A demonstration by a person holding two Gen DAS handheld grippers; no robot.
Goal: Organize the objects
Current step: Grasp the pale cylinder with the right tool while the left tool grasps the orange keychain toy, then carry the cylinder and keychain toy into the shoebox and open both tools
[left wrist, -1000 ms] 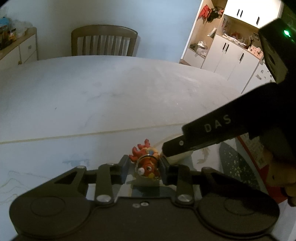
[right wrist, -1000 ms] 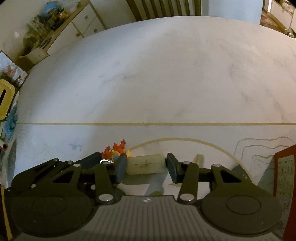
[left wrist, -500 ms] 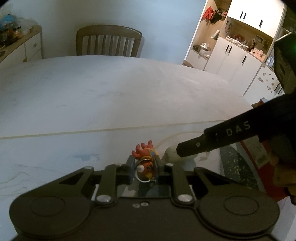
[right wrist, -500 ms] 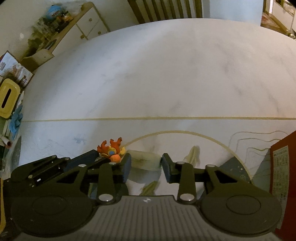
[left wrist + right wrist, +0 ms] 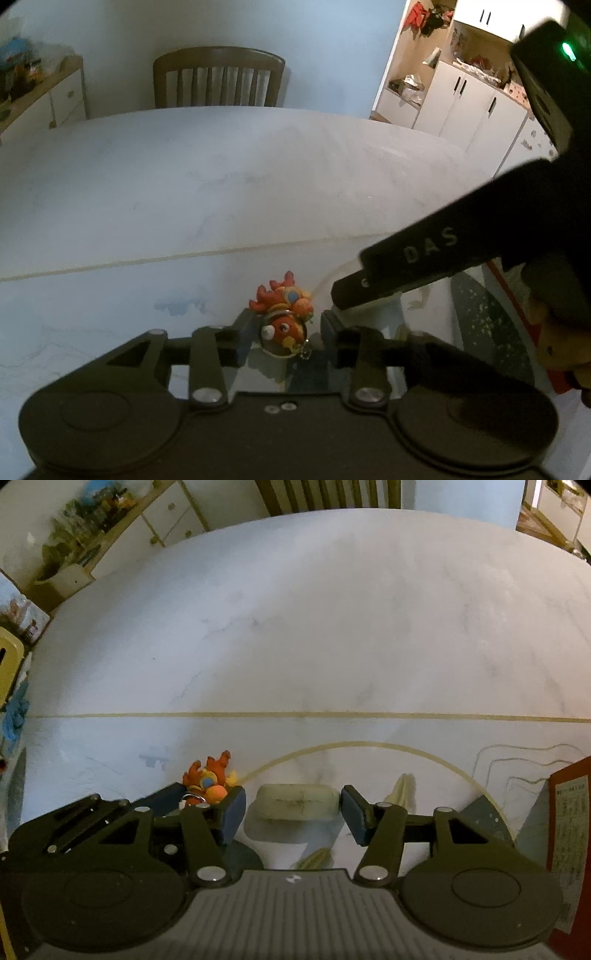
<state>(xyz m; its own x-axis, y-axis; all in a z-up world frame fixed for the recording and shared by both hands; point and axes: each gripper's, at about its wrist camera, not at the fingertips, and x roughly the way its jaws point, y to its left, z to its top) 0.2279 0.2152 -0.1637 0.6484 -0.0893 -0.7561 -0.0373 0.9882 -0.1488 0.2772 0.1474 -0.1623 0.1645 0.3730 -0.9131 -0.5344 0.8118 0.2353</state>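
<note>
A small orange and red figurine keychain [image 5: 282, 323] lies on the white table between the fingers of my left gripper [image 5: 286, 332], which is open around it without touching. It also shows in the right wrist view [image 5: 208, 782]. A cream oblong block [image 5: 297, 806] lies on the table between the fingers of my right gripper [image 5: 293, 810], which is open with a small gap on each side. In the left wrist view the right gripper's black body [image 5: 424, 258] hides most of the block.
The white marble table [image 5: 314, 627] has a gold line and a gold arc on it. A red booklet [image 5: 570, 830] lies at the right edge. A wooden chair [image 5: 219, 77] stands at the far side. A sideboard [image 5: 44, 99] is at the left, white cabinets [image 5: 472, 107] at the right.
My left gripper was shut on the keychain and has opened, leaving it on the table. My right gripper has opened wider around the cream block.
</note>
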